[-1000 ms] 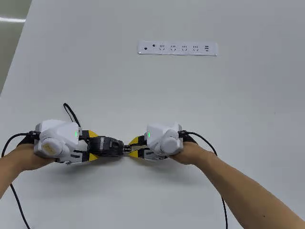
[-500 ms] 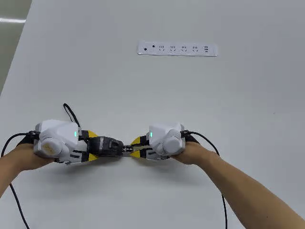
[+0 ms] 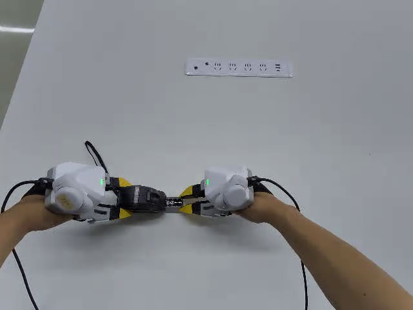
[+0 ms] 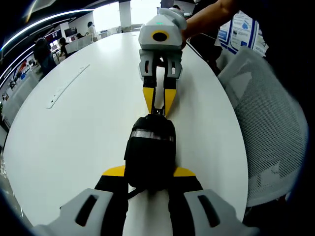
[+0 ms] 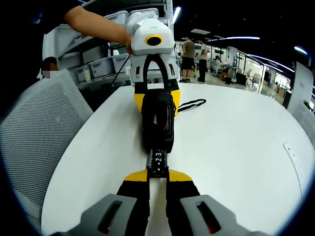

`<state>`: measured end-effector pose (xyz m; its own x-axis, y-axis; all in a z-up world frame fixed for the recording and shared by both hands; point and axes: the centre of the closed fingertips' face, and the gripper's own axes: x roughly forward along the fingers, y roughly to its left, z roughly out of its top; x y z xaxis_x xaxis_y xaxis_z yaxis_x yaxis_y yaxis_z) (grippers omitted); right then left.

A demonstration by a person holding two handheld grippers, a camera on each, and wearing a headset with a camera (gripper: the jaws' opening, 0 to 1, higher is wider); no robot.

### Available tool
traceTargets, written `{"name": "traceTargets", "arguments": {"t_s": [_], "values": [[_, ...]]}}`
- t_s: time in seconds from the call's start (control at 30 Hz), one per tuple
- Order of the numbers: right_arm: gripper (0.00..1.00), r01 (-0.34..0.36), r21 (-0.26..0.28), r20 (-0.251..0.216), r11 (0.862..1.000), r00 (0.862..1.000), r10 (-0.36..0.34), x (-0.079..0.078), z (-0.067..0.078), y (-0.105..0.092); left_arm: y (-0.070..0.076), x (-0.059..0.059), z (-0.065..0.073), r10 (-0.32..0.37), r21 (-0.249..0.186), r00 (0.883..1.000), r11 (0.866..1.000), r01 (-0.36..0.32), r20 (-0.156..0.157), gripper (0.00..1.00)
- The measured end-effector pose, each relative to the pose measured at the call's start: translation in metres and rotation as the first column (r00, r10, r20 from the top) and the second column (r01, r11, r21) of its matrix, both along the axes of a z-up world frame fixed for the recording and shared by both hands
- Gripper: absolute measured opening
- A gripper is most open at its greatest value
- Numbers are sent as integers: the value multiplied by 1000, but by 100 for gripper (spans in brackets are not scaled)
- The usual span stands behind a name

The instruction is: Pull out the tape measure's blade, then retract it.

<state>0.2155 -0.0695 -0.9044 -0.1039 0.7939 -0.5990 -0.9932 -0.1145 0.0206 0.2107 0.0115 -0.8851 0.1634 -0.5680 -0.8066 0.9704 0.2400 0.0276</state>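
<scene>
A black tape measure (image 3: 145, 197) lies low over the white table, held in my left gripper (image 3: 124, 197), which is shut on its case (image 4: 150, 150). A short length of blade (image 3: 171, 204) with printed numbers (image 5: 158, 161) runs from the case to my right gripper (image 3: 186, 200), shut on the blade's tip. The two grippers face each other, yellow fingertips (image 4: 148, 97) close to the case mouth. In the right gripper view the case (image 5: 157, 118) sits just ahead of my jaws, with the left gripper (image 5: 150, 81) behind it.
A white power strip (image 3: 239, 67) lies at the far side of the table (image 3: 193, 129). A black wrist strap (image 5: 192, 104) trails from the case. Cables (image 3: 95, 154) run from both grippers. A mesh chair (image 4: 270, 123) stands beside the table.
My right gripper has drawn a little to the right, away from the case, baring slightly more blade. The left gripper and case have stayed put.
</scene>
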Motion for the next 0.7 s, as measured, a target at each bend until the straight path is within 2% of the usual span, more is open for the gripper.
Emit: {"name": "traceTargets", "arguments": {"t_s": [0.7], "values": [[9,0,-10,2,1000,1000,0,1,-1,-13,-2,0,0,3,0,1000,1000,-3,-2,27]]}}
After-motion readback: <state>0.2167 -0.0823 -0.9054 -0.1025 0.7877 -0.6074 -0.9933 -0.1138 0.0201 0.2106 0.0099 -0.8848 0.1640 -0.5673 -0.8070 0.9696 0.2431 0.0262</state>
